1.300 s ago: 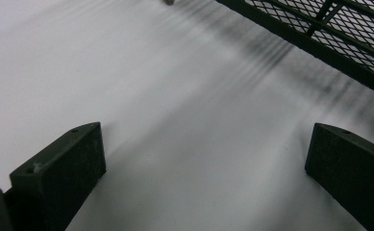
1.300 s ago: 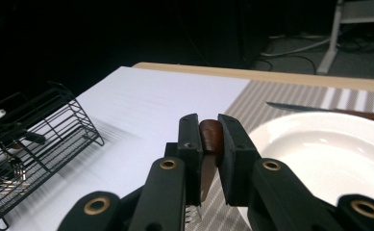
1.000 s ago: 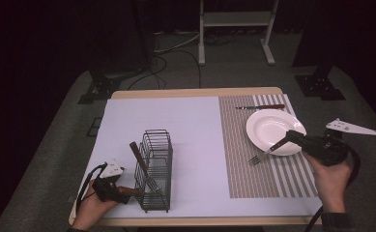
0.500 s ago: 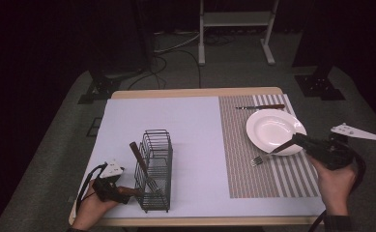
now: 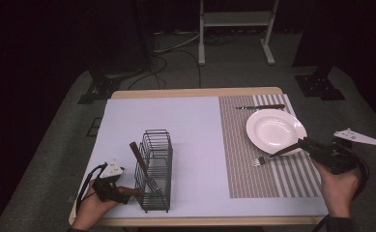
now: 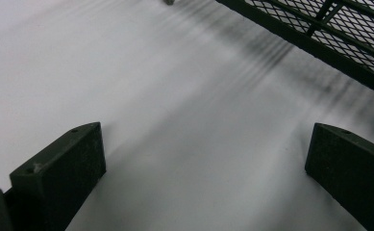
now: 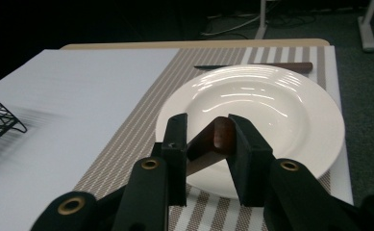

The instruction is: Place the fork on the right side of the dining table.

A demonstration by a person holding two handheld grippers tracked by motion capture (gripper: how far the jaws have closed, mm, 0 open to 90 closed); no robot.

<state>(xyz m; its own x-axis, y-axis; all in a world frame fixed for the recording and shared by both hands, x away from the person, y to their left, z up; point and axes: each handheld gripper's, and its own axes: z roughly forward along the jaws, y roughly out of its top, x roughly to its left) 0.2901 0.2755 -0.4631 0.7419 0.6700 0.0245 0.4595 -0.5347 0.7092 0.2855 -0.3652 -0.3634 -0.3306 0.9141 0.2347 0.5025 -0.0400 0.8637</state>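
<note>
A fork (image 5: 265, 158) with a brown handle (image 7: 220, 135) is held at its handle end by my right gripper (image 5: 305, 144) (image 7: 207, 121), which is shut on it. The tines point left, low over the striped placemat (image 5: 243, 169), beside the front rim of a white plate (image 5: 275, 129) (image 7: 271, 106). A black wire basket (image 5: 155, 169) (image 6: 319, 26) stands at the front left with a brown-handled utensil (image 5: 138, 157) leaning in it. My left gripper (image 5: 124, 190) (image 6: 207, 132) rests open on the white table by the basket's front left corner, with nothing between its jaws.
A knife (image 5: 260, 107) (image 7: 271, 67) lies on the placemat behind the plate. The white sheet (image 5: 195, 130) between basket and placemat is bare. The table's front edge (image 5: 200, 221) is close to both hands. A stand and cables sit on the floor beyond the table.
My right gripper has drifted a little to the right and toward the person, drawing the fork with it. The left gripper and basket have stayed still.
</note>
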